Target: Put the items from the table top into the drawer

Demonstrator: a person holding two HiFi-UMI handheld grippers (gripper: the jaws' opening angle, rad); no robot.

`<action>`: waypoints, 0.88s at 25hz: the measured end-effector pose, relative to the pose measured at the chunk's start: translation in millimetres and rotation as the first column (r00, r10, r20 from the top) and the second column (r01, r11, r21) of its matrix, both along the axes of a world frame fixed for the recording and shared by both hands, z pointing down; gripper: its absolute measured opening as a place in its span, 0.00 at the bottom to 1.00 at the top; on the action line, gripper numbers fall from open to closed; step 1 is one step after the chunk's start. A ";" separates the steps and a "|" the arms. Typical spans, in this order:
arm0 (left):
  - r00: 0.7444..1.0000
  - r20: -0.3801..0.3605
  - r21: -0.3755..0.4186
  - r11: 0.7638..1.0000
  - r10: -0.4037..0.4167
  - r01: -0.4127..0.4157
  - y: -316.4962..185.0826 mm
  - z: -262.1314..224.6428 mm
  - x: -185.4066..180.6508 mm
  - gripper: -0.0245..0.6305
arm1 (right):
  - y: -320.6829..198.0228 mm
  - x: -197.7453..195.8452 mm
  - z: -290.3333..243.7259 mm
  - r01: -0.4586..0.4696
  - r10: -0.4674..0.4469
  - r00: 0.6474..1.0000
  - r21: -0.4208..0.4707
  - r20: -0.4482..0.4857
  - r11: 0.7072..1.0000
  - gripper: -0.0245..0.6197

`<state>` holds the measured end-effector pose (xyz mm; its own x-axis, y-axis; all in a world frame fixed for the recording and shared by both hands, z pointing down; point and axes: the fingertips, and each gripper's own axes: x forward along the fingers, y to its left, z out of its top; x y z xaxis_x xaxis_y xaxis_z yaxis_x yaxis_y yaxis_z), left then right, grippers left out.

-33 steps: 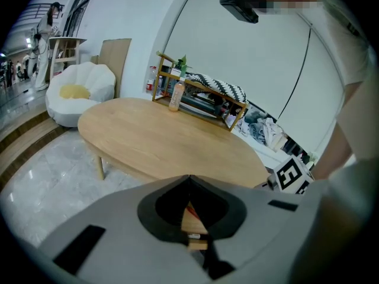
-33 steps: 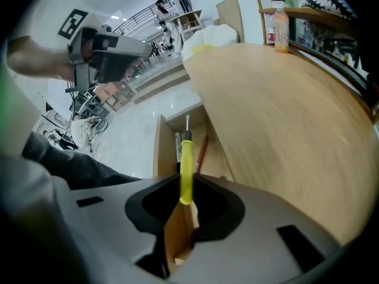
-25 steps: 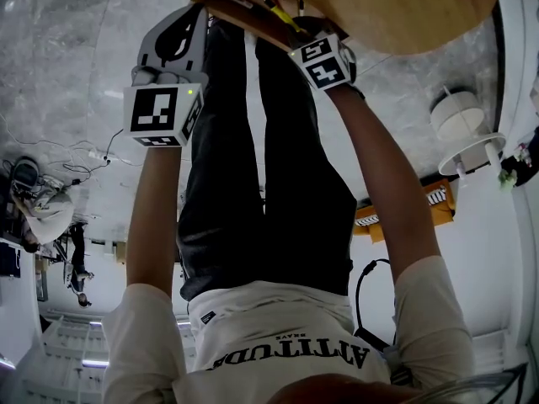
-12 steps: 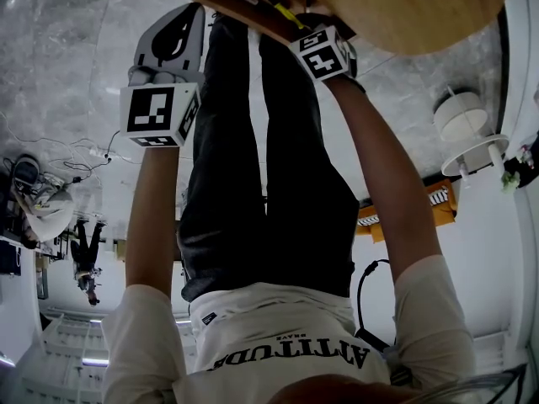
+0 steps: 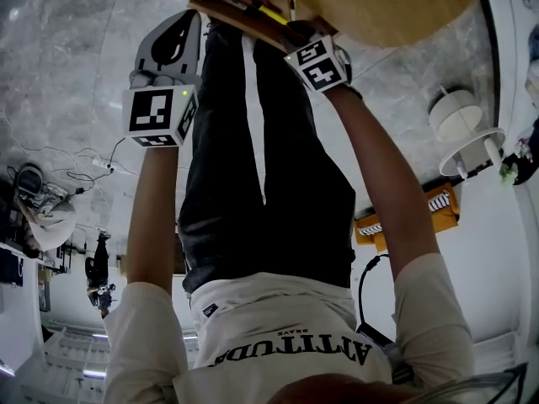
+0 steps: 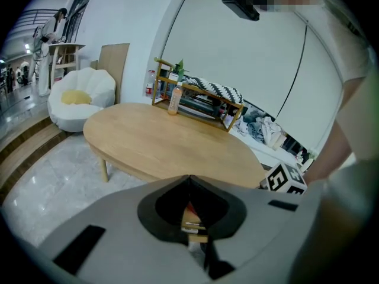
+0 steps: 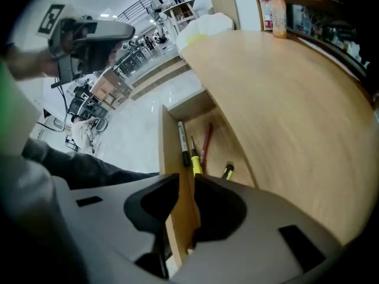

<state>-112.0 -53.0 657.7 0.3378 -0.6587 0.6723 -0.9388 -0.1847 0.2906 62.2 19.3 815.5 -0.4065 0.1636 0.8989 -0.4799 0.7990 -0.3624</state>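
Right tool, jaws just opening, straddles the drawer front at 12 o'clock — likely letting go; left tool clenched, empty.

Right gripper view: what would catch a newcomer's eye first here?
First comes the open drawer under the oval wooden table, holding a black marker, a yellow-handled screwdriver and a red pen. Next is the right gripper astride the drawer's front panel, which stands between its jaws as they have just been opening.
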 end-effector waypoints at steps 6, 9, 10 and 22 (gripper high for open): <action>1.000 0.005 0.029 1.000 -0.006 0.005 -2.1 -65.2 12.0 0.07 | -12.7 12.5 -85.7 0.024 -0.027 0.998 0.057 0.056 0.998 0.16; 0.999 0.033 0.051 0.999 -0.004 0.002 -8.9 -90.6 14.1 0.07 | -28.3 20.3 -118.9 -0.010 0.004 0.997 0.078 0.082 0.997 0.15; 0.999 0.042 0.055 0.999 -0.002 0.000 -11.4 -98.4 14.8 0.07 | -32.3 24.5 -127.4 -0.022 0.015 0.996 0.083 0.088 0.996 0.15; 0.998 0.053 0.095 0.995 -0.027 0.022 -4.5 -222.7 42.0 0.07 | -57.7 60.0 -277.6 -0.203 0.171 0.960 0.132 0.221 0.970 0.10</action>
<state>-70.1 -57.6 435.0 0.2857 -0.7275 0.6238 -0.9572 -0.1855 0.2220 122.1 -38.4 537.9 -0.5964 -0.0648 0.8000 -0.5531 0.7555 -0.3511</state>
